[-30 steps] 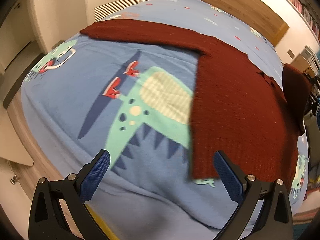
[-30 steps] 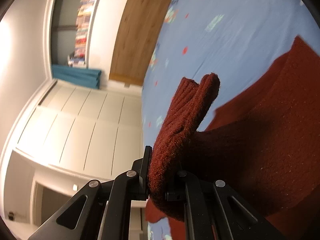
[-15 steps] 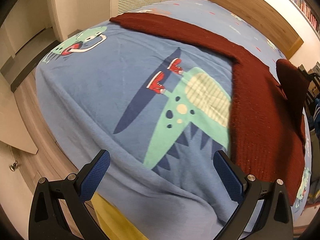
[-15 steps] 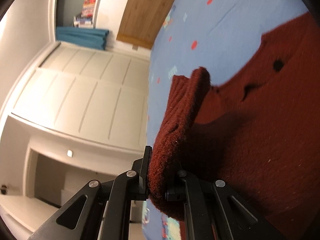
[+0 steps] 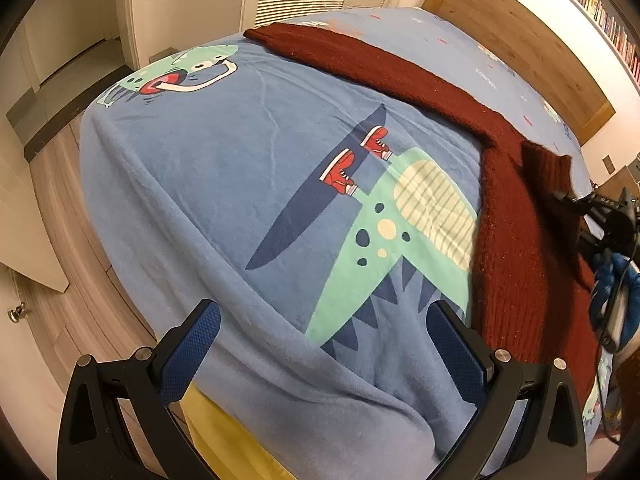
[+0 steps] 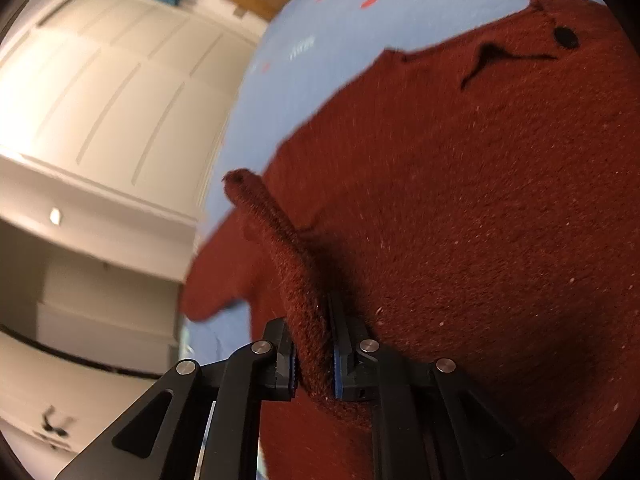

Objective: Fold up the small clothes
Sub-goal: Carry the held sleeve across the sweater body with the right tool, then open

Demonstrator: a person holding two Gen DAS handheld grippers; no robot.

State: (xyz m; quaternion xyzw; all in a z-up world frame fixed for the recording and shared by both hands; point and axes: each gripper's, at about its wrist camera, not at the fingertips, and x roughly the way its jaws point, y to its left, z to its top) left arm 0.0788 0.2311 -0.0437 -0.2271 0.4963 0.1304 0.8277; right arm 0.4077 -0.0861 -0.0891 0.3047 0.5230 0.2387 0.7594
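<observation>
Since a second ago the right hand-held gripper (image 6: 314, 364) has swung down over the body of the dark red knitted sweater (image 5: 516, 240), carrying the folded sleeve (image 6: 280, 248) with it; the sleeve, earlier held up against the blue bedspread, now lies close over the sweater's front; the jaws have just eased a little, yet the knit is still pinched between the pads. From the left wrist view, the sweater has slid toward the right edge of the picture, and more of the bedspread (image 5: 240, 184) shows.

At the far left of that view lie the wood floor (image 5: 80, 280) and pale cupboard doors (image 5: 24, 220); next comes the bed's corner, where the bedspread hangs over a yellow sheet (image 5: 224, 440); the left hand-held gripper (image 5: 324, 356) hovers above this corner with its blue pads wide apart and nothing between them; a green dinosaur in red shoes (image 5: 400, 232) is printed in the middle of the spread; right of it lies the sweater, its other sleeve (image 5: 360, 60) stretched flat toward the far left corner of the bed; at the right edge the right hand-held gripper and a blue-gloved hand (image 5: 612, 280) reach in over the garment.

In the right wrist view, white wardrobe doors (image 6: 100, 100) fill the left; the sweater's body, with a dark button (image 6: 565, 37) near its neckline, fills the right.
</observation>
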